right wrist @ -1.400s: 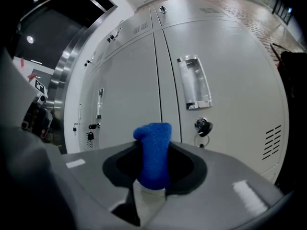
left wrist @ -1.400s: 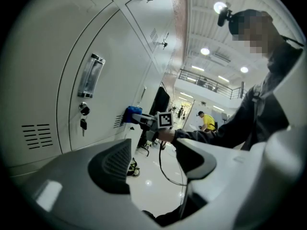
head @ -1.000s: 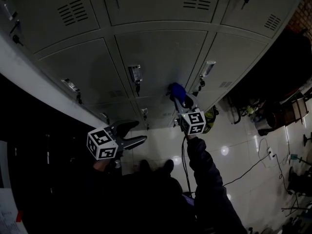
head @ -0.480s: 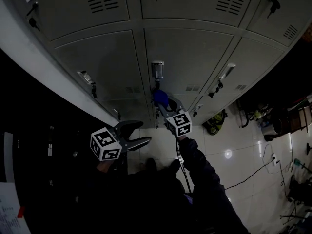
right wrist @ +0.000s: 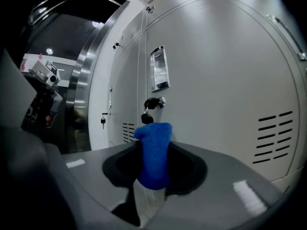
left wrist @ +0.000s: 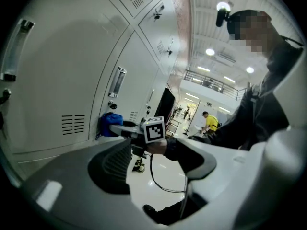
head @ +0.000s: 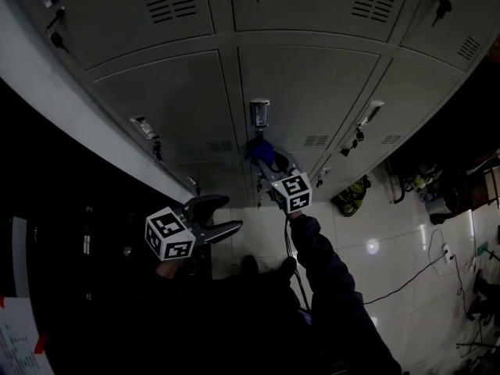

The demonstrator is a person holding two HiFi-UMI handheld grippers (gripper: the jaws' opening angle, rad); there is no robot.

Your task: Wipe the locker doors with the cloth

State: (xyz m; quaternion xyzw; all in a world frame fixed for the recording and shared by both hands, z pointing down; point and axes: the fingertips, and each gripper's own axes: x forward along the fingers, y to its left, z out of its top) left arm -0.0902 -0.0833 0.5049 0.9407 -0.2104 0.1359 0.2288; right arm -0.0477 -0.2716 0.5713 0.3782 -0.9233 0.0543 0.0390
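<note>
A blue cloth [right wrist: 154, 153] is pinched in my right gripper [head: 263, 153], which is shut on it and holds it against a grey locker door [head: 308, 92], just below that door's label holder [head: 260, 114] and key lock [right wrist: 152, 102]. The same cloth [head: 258, 148] shows blue in the head view, and from the left gripper view the cloth [left wrist: 110, 124] sits at the door beside the vent slots [left wrist: 73, 124]. My left gripper [head: 227, 215] hangs lower left, away from the lockers, open with nothing between its fingers.
Grey locker doors [head: 168, 104] fill the wall, each with a key and vent slots. A steel frame edge [right wrist: 81, 80] runs at the left of the lockers. Glossy floor tiles [head: 375, 248] lie below, with a cable [head: 406, 272] and gear at the right.
My right gripper with the cloth has moved left from the right-hand door to the middle door, below its lock. The head view has shifted. The left gripper has barely moved.
</note>
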